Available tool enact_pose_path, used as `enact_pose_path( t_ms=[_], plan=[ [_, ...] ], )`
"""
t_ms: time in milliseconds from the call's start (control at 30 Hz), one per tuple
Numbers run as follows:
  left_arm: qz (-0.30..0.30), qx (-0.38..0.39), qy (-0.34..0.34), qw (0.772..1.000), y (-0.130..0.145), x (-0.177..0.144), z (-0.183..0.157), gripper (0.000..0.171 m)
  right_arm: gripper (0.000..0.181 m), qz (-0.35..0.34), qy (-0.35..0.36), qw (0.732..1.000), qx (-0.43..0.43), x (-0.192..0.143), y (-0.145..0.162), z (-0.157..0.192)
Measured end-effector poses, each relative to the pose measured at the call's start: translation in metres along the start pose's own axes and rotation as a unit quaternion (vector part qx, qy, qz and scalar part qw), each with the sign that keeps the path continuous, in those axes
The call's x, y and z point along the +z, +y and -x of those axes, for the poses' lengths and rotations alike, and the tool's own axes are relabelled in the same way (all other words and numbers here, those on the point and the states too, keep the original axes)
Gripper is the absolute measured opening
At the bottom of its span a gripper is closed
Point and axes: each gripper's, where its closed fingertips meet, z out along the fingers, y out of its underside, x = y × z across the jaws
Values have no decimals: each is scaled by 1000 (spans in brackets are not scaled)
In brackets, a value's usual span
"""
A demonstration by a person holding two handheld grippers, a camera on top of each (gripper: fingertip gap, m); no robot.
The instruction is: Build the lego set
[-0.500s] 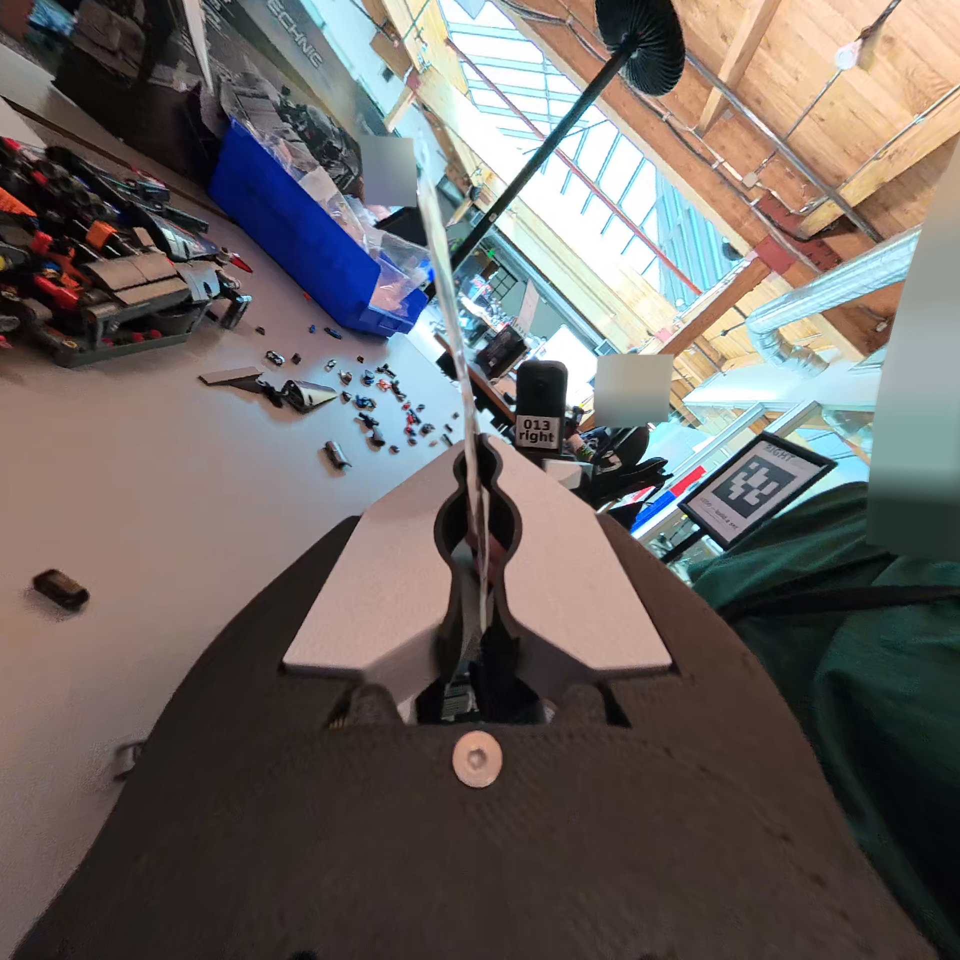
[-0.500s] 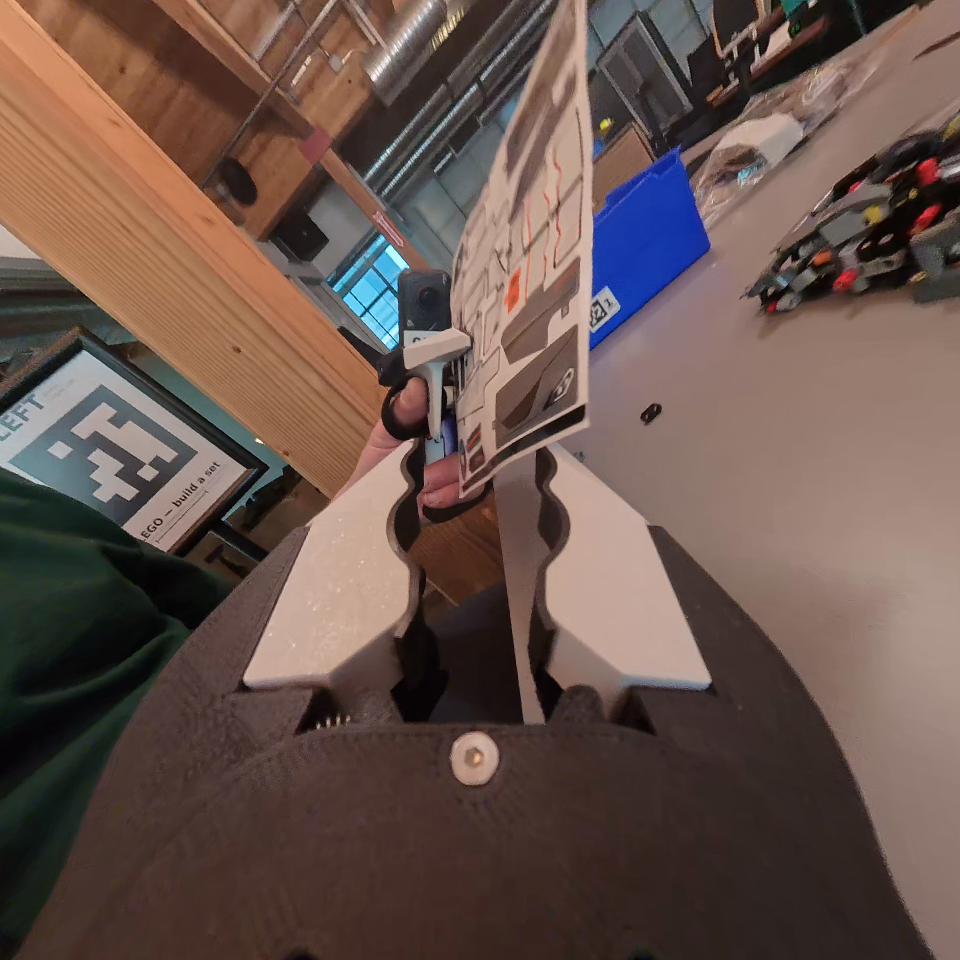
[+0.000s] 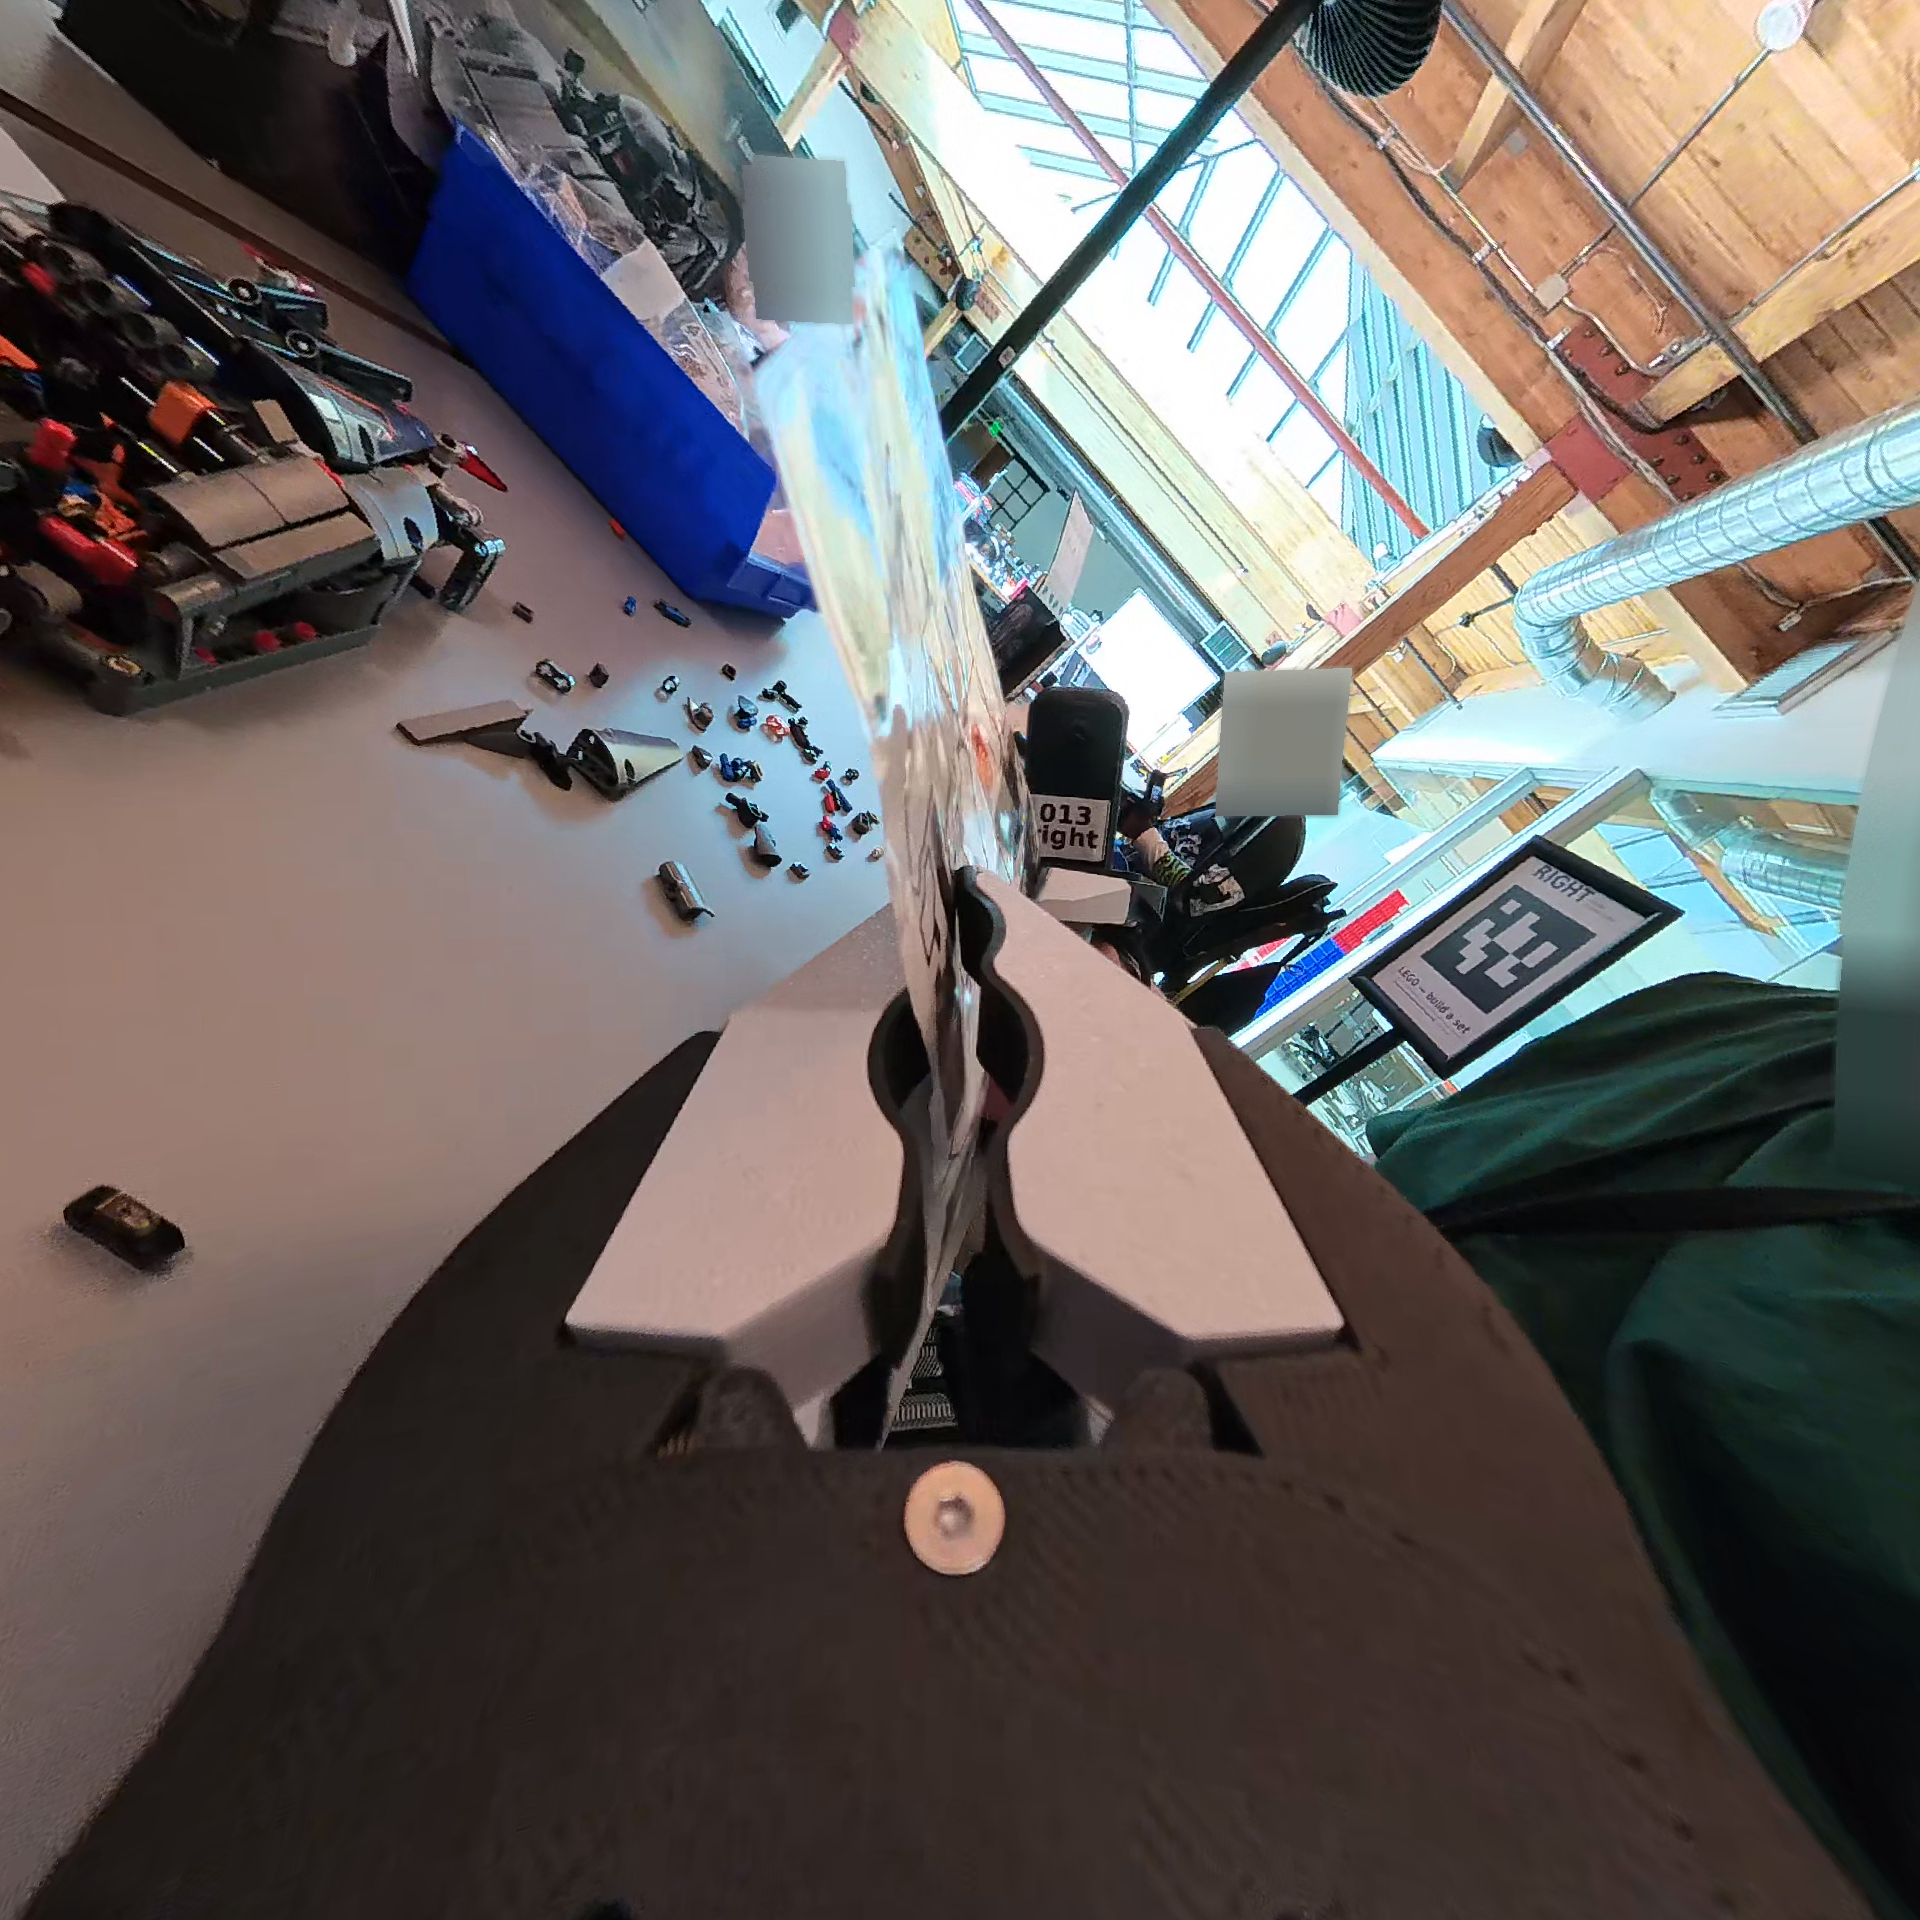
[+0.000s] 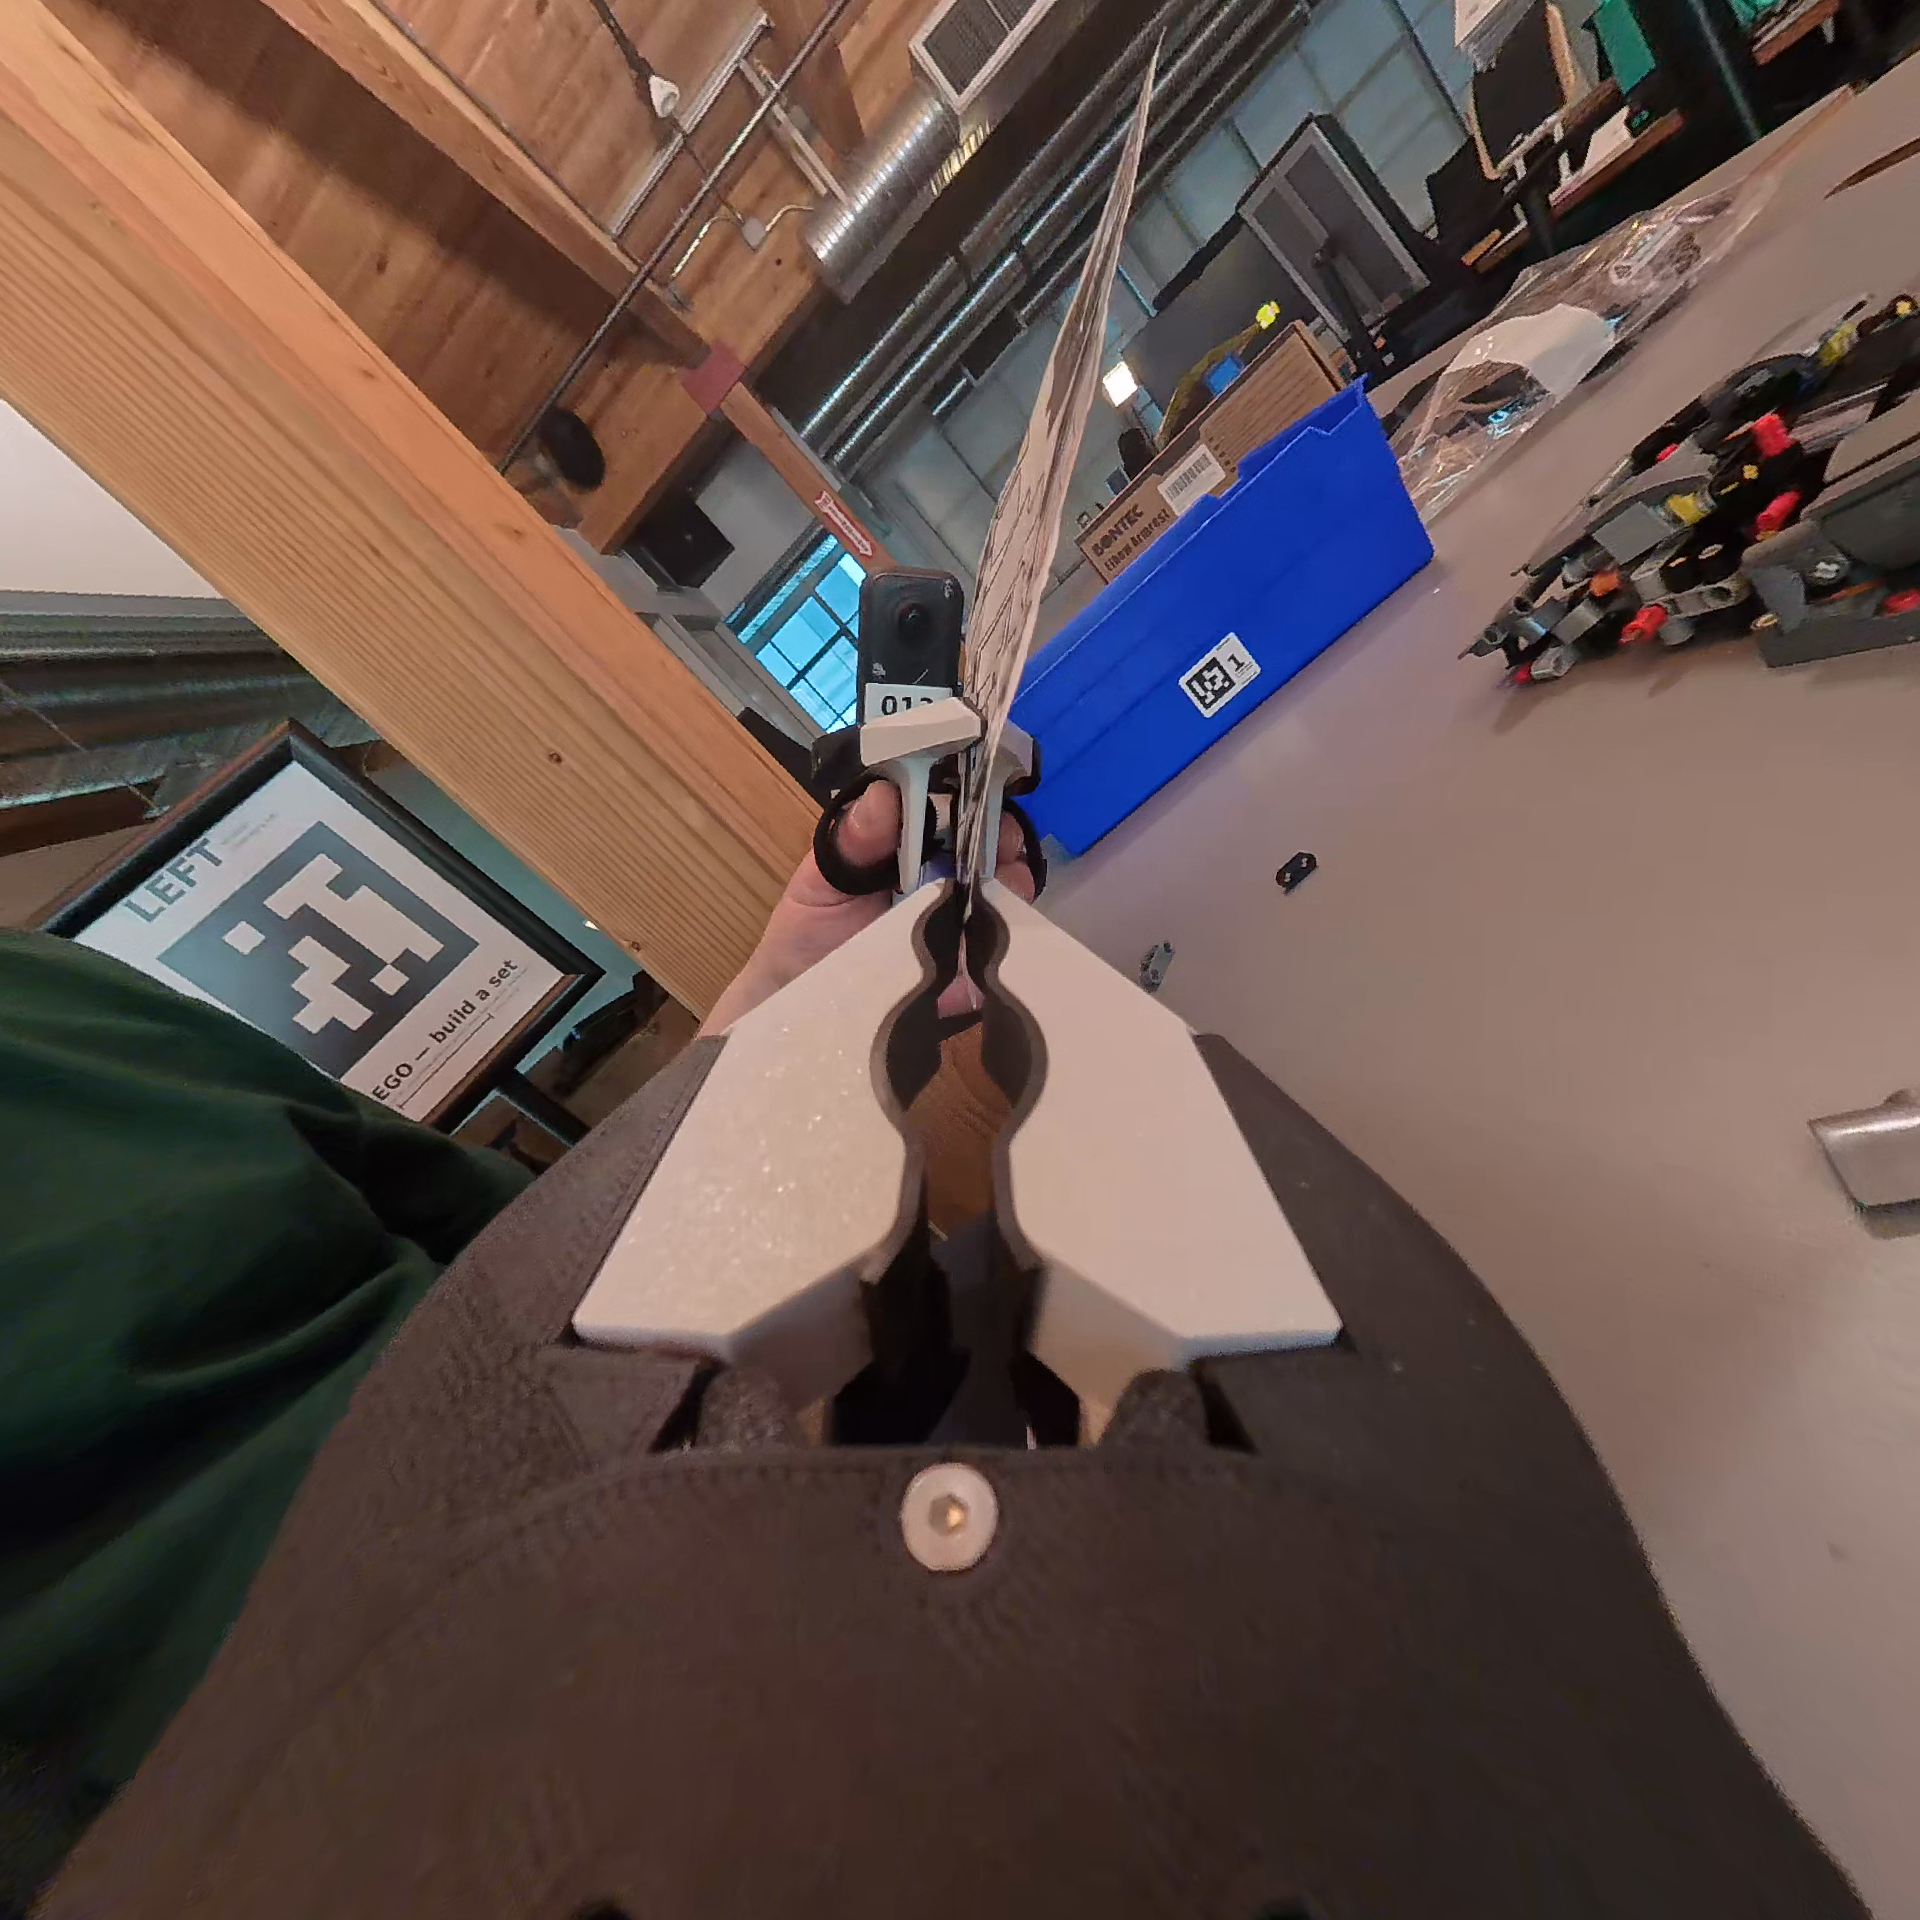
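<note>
Sticker sheet (image 3: 894, 582) clamped in our left gripper (image 3: 961, 914), held up over table (image 3: 312, 1039); right gripper (image 4: 961, 914) nips its edge too. We guess sticker step: next, peel one for half-built model (image 3: 187, 499).

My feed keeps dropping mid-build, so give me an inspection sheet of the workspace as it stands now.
Surface: grey tabletop, mostly bare near the grippers.
Job's things: thin printed sticker sheet held upright in the air; partly built dark grey lego vehicle with red and orange pins; small loose pieces scattered beside it.
Clutter: blue plastic bin with clear bags; lone black piece.
Grippers: left gripper shut on the sheet; right gripper pinching the sheet's edge at its tips.
Cables: nothing seen.
Surroundings: wooden beams, metal ducts, framed marker signs.
</note>
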Motion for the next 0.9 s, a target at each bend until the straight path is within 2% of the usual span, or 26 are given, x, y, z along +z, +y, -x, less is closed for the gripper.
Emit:
enact_pose_path(
  t_ms=[400,467,567,900],
  plan=[
    [-2,4,-1,1000,-4,1,1,0,1,1,15,1000,15,-6,-3,-8],
    [-1,6,-6,1000,-5,0,2,0,25,22,28,999,4,-8,-4,-13],
    [18,11,-1,1000,0,0,0,0,31,21,18,1000,2,-14,-15,-15],
    [98,4,35,995,27,12,-9,0,26,27,-26,999,-9,1,-41,-14]
  ],
)
